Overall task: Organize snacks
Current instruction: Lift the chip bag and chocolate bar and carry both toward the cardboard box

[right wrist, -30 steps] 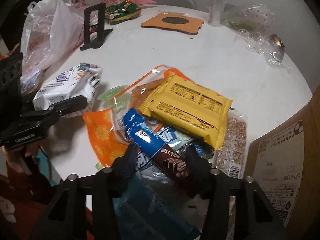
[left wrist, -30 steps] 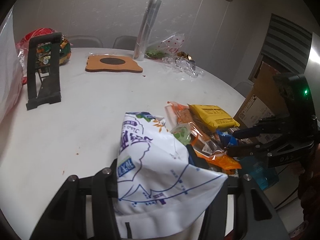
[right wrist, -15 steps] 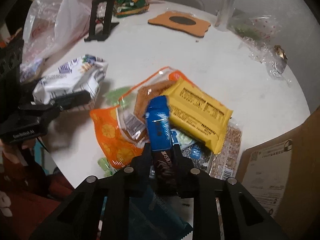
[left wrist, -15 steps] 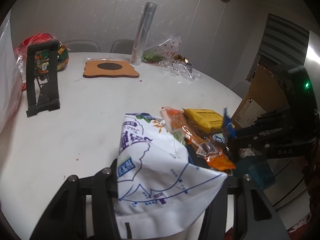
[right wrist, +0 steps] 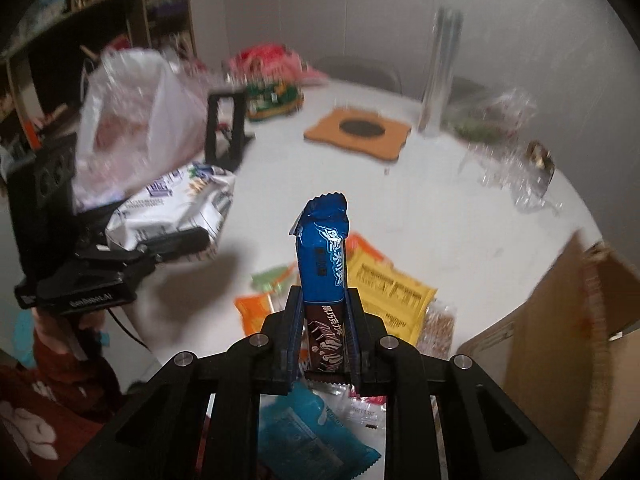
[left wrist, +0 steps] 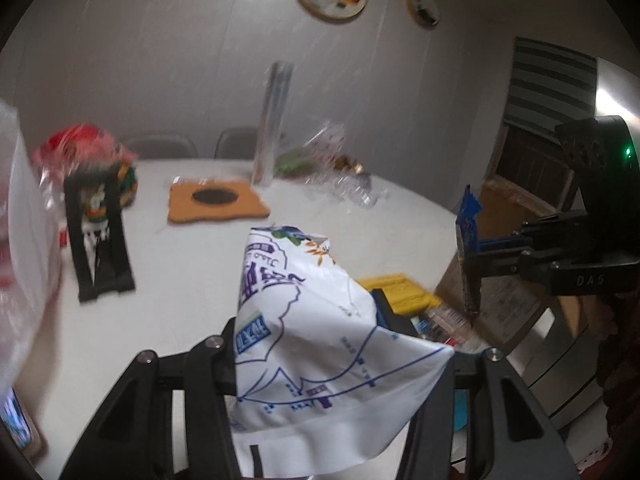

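Blue-wrapped chocolate bar (right wrist: 323, 256) and white snack bag (left wrist: 320, 344), each clamped in a gripper above the white round table (left wrist: 192, 264).
Right gripper (right wrist: 323, 332): jaws closed on the lower, brown end of the bar, which stands upright over the snack pile. Left gripper (left wrist: 316, 364): jaws pressed against both sides of the white bag with blue print, held clear of the table. On the near table edge lie a yellow packet (right wrist: 394, 292), an orange packet (right wrist: 256, 312) and a teal packet (right wrist: 308, 436). A cardboard box (right wrist: 560, 320) stands at right; a black stand (right wrist: 224, 128), an orange mat (right wrist: 358, 132) and a clear plastic bag (right wrist: 136, 116) lie farther off.
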Motion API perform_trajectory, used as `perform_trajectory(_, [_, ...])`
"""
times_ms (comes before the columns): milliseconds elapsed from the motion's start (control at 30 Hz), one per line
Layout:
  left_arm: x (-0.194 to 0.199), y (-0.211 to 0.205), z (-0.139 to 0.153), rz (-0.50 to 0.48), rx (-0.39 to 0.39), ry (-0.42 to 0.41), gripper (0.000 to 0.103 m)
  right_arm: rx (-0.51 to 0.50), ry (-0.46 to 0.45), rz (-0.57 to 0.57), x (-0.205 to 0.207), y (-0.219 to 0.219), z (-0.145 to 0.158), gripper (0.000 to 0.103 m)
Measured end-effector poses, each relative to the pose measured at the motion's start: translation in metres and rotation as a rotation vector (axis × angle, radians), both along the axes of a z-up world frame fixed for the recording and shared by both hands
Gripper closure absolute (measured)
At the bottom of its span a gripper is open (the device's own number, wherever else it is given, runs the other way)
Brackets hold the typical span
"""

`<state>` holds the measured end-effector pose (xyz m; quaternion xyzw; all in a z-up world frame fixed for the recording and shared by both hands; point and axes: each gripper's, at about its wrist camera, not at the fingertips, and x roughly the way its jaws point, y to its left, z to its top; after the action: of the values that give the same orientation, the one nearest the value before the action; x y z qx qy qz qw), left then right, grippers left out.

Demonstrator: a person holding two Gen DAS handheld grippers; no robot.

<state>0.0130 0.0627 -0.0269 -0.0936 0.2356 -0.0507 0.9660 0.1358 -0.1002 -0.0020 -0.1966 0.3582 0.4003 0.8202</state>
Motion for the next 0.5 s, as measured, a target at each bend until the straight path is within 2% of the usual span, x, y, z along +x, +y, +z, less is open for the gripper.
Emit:
perform_trajectory(267, [0.01, -0.041, 0.066, -0.132, 0.034, -0.12, 0.056, 0.121, -0.127, -0.024, -0.026, -0.039, 0.067, 0.088])
perform_trajectory(500, [0.034, -0.1, 0.104, -0.318, 0.047, -0.151, 0.056, 0.167, -0.228, -0.117, -0.041, -0.096, 0.105, 0.088])
